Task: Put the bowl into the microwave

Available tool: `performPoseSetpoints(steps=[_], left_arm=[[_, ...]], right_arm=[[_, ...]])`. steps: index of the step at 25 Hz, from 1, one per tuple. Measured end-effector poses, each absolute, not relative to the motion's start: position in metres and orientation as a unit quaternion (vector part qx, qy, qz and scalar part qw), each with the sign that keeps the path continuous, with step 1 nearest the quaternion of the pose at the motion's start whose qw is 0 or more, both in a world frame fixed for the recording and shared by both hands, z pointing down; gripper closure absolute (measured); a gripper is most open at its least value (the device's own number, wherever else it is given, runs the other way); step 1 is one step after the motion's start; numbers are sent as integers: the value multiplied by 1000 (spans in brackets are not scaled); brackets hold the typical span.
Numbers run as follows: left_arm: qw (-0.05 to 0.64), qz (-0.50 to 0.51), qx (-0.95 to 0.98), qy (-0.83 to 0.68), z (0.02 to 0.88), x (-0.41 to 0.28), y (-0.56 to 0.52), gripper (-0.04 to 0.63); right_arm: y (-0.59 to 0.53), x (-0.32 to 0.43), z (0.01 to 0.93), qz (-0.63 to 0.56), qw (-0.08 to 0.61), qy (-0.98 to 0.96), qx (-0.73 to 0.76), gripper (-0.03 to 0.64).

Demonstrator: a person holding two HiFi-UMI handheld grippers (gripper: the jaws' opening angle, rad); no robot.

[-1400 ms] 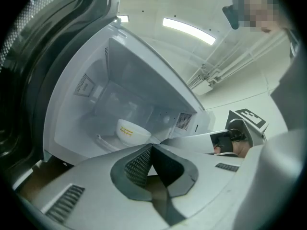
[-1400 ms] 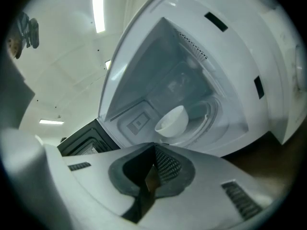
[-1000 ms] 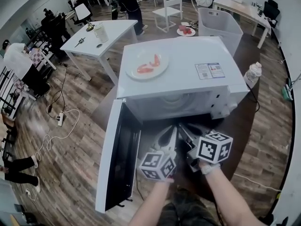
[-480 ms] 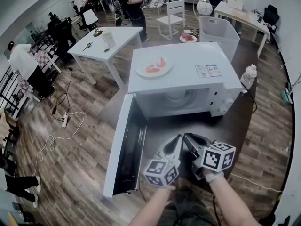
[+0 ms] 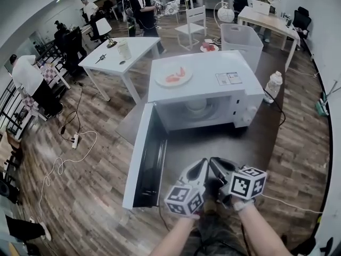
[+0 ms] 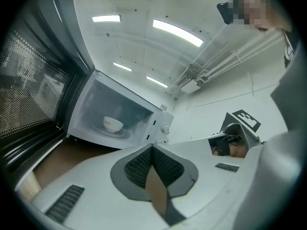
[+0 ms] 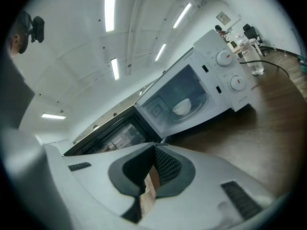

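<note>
The bowl already sits inside the microwave, on the glass turntable at the middle of the cavity, with the door swung wide toward the lower left of the head view. Both tools hang at the bottom of that frame, well apart from the oven and above the brown table. The left hand-held gripper has its jaws pressed together on nothing, and so does the right hand-held gripper. The bowl looks small, white and glazed, so I'd guess it is rigid, fairly light, slick and easy to chip. If it needs shifting, the rim seems the place to pinch, with one jaw inside the wall and one outside.
</note>
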State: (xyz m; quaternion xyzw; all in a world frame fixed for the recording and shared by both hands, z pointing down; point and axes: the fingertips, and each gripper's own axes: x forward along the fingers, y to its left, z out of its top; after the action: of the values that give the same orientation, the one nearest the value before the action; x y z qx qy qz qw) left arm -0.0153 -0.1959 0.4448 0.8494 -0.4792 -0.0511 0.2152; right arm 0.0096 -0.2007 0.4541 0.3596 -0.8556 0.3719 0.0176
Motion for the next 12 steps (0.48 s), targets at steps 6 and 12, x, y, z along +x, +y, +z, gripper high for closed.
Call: performPoseSetpoints(steps=[6, 12], left_arm=[[211, -56, 852, -477, 434, -14, -175, 595], [212, -61, 853, -472, 424, -15, -151, 595]], right_arm=[[-179, 9, 440, 365, 14, -860, 355, 615], [-154, 9, 429, 363, 1, -860, 358, 615]])
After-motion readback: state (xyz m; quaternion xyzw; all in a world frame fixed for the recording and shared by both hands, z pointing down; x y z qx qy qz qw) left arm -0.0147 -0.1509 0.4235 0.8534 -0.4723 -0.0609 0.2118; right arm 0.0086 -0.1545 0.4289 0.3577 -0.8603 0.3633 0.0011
